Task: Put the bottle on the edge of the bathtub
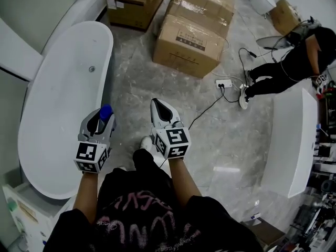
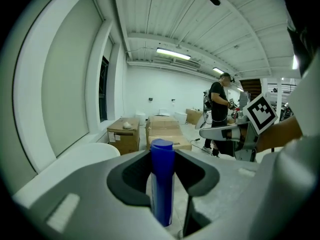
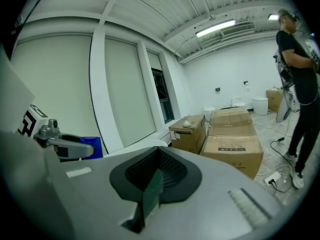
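Beside white bathtub (image 1: 55, 106) and cardboard boxes (image 1: 194, 33), left tool (image 1: 98, 123) grips blue bottle (image 2: 162, 184); right tool (image 1: 159, 108) closed, empty.

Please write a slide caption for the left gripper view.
Left gripper holding an upright blue bottle, with cardboard boxes behind.

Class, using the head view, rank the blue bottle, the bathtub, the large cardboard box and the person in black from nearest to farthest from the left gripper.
1. Blue bottle: clamped in the left gripper.
2. Bathtub: just to its left.
3. Large cardboard box: ahead, to the right.
4. Person in black: far right.
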